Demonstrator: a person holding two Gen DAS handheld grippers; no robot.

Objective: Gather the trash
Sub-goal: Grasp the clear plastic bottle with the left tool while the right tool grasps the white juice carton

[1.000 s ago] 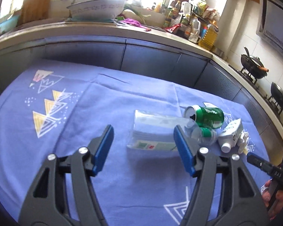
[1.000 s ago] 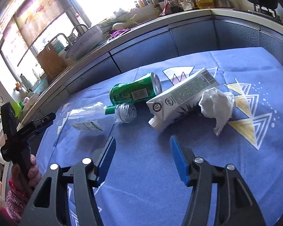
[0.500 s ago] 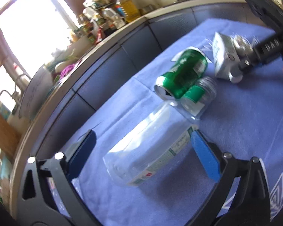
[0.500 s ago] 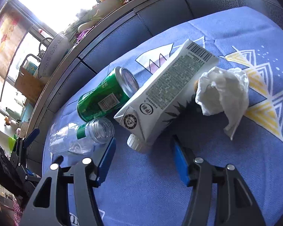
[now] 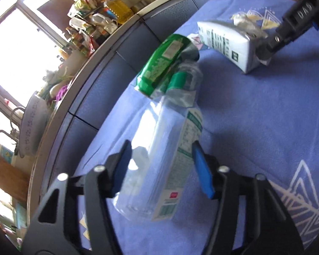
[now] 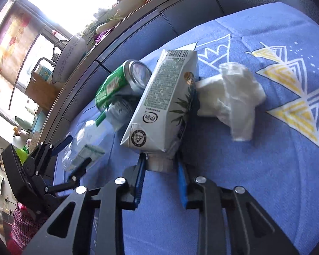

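Both tongs have just been closing: the left tongs [image 5: 160, 165] now pinch the clear bottle [image 5: 159, 159], and the right tongs [image 6: 160, 170] seem clamped on the carton's [image 6: 165, 106] cap end. Beyond, green can [image 6: 119, 82] and tissue [image 6: 231, 99] lie on the table [image 6: 255, 180], uncollected.
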